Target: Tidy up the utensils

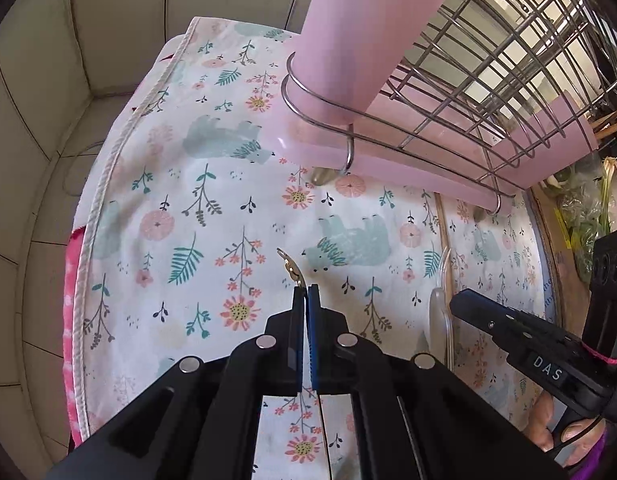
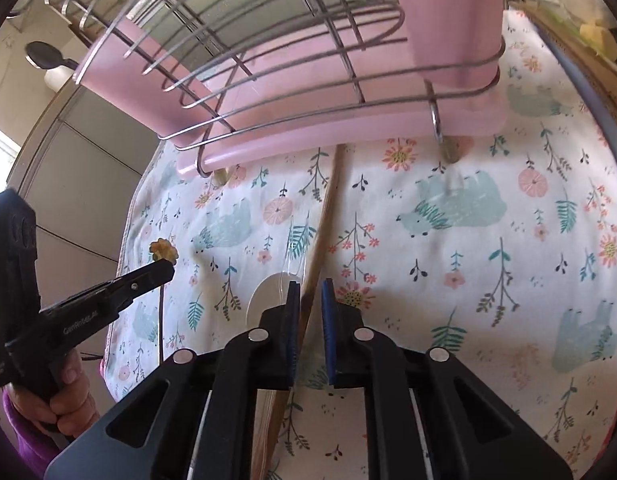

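Presently, the left claw is pressed together on a small gold utensil with a flower-shaped end; it is held clear above the floral cloth that covers the tabletop. The right claw stands spread, its blue pads either side of a wooden chopstick-like stick that lies on the cloth, running up toward the wire dish rack. Whether the pads touch the stick cannot be told. Just beside the stick lies a clear plastic spoon. The rack, with its pink drip tray and an upright pink holder, stands at the far end of the cloth. Judged step: pick-up of loose utensils, one already lifted, one about to be gripped. The next move likely calls for closing squarely on the thin stick, lifting it without dragging the spoon, and carrying both toward the holder.
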The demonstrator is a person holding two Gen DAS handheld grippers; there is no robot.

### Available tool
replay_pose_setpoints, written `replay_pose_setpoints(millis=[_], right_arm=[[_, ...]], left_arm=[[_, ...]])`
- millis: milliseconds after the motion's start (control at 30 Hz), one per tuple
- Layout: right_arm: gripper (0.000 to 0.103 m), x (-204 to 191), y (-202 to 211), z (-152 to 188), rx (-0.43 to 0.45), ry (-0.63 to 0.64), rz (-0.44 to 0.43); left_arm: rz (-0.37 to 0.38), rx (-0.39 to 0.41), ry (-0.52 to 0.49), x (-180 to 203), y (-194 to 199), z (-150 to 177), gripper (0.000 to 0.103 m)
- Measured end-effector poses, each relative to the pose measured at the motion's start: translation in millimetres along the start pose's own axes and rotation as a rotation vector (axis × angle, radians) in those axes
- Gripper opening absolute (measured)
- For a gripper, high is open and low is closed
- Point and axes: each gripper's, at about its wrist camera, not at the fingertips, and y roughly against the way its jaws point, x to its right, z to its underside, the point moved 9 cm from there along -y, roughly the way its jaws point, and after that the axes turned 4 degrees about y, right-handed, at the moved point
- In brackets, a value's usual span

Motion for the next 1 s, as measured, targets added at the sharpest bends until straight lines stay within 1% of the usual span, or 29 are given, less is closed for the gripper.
replay_pose_setpoints(millis=[100,200,300,400,567,633,733,833,1000], right_arm=[[0.011,0,-7,-4,-0.011,-0.031,-0.002],[0.011,-2,-12,-7,-0.015,-0.042,-0.007],[0.008,2,-12,-7,-0.008,-0.074,-0.01],[0.007,9,-6,-3,0.006,-0.088,0.011],[0.007,32,18,10,0.022,-0.124,0.059],[0.007,40,21,17,0.003,-0.138,0.067],[0.008,44,17,24,-0.034,-0.146,0.048],[0.008,44,17,20,-0.051,-0.125,0.051],[0.01,44,18,-2,-0.045,-0.075,0.08]], left_arm=[[0.004,-0.002,0.003,-7,1,2,0.001],[0.003,-0.009,0.001,-1,-6,5,0.001],[0.003,-0.012,0.001,1,-9,7,0.001],[0.003,-0.013,-0.004,1,-8,8,0.001],[-0.005,-0.019,-0.004,4,-11,8,0.001],[-0.012,-0.025,-0.01,6,-12,7,0.001],[-0.022,-0.04,-0.018,9,-15,7,0.002],[-0.03,-0.059,-0.029,11,-18,5,0.003],[-0.049,-0.087,-0.045,14,-22,3,0.004]])
